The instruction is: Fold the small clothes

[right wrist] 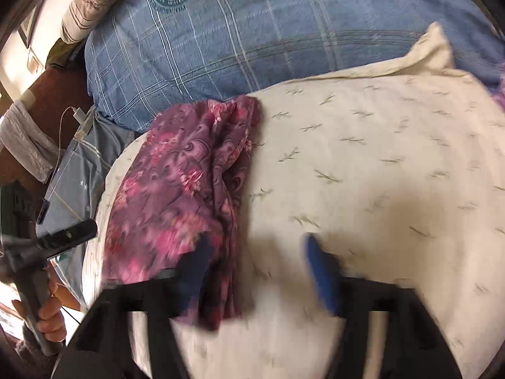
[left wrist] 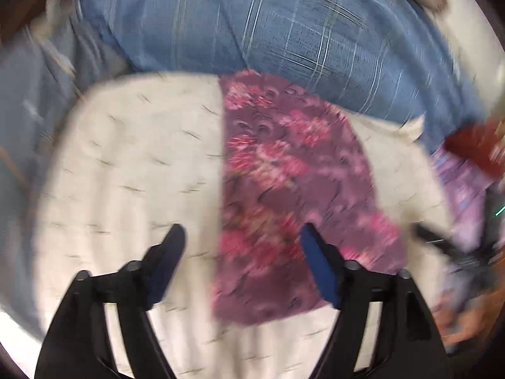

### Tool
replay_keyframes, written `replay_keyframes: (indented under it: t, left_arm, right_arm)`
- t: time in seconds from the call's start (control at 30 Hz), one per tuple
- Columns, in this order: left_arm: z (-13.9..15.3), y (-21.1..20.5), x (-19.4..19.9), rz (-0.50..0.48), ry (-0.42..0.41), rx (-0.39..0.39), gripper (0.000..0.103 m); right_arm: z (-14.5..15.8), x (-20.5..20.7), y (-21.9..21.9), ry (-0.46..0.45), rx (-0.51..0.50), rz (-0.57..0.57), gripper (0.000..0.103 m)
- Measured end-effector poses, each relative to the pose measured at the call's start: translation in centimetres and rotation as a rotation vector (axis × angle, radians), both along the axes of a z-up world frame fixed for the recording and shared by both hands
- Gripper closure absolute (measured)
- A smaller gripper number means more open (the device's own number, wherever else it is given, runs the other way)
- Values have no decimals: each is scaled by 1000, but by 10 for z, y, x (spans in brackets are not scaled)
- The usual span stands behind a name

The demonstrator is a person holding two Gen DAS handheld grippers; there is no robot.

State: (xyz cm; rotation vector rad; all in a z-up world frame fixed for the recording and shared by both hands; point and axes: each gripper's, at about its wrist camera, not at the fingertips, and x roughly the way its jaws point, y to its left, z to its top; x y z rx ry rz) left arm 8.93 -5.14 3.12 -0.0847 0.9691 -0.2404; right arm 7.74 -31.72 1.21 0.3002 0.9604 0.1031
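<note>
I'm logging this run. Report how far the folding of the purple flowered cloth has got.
Done: the purple cloth lies as a folded strip on the cream pillow, one long edge straight. In hand: nothing; the left gripper and right gripper are both open above it. Left: probably a further fold; its right side looks bunched.

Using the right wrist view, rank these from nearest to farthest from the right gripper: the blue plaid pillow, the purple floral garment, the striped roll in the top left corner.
From the right gripper:
1. Purple floral garment, at its left finger, on the cream pillow.
2. Blue plaid pillow, behind the cream pillow.
3. Striped roll, far top left.
</note>
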Motion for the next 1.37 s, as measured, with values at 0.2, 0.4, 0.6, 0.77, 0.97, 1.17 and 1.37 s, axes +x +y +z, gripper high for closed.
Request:
replay_keyframes:
  t: [0.2,0.4,0.6,0.77,0.97,1.17,1.37]
  left_arm:
    - [5,14,-61,-1,-109,32,17]
    - [2,-2,-114,-4,-208,153,17]
    - [-1,-5,-144,12,-186,182,17]
    - [8,-5,-161,22,-229,187,17]
    - [21,-7,-171,-1,-250,134,17]
    - [21,-12,-171,-60,-218,80,17]
    - [24,-19,-167,-83,-204,52,17]
  right_arm:
    - [13,-41,19,153,-287,-20,0]
    - [24,-112,41,27,-362,-43,0]
    - [43,-150,65,-94,-509,-73,0]
    - [53,-165,74,-129,-493,-64,0]
    - [53,-177,84,-161,-503,-51,0]
    - [49,-179,82,-142,-506,-57,0]
    - [50,-178,79,-142,-509,-68,0]
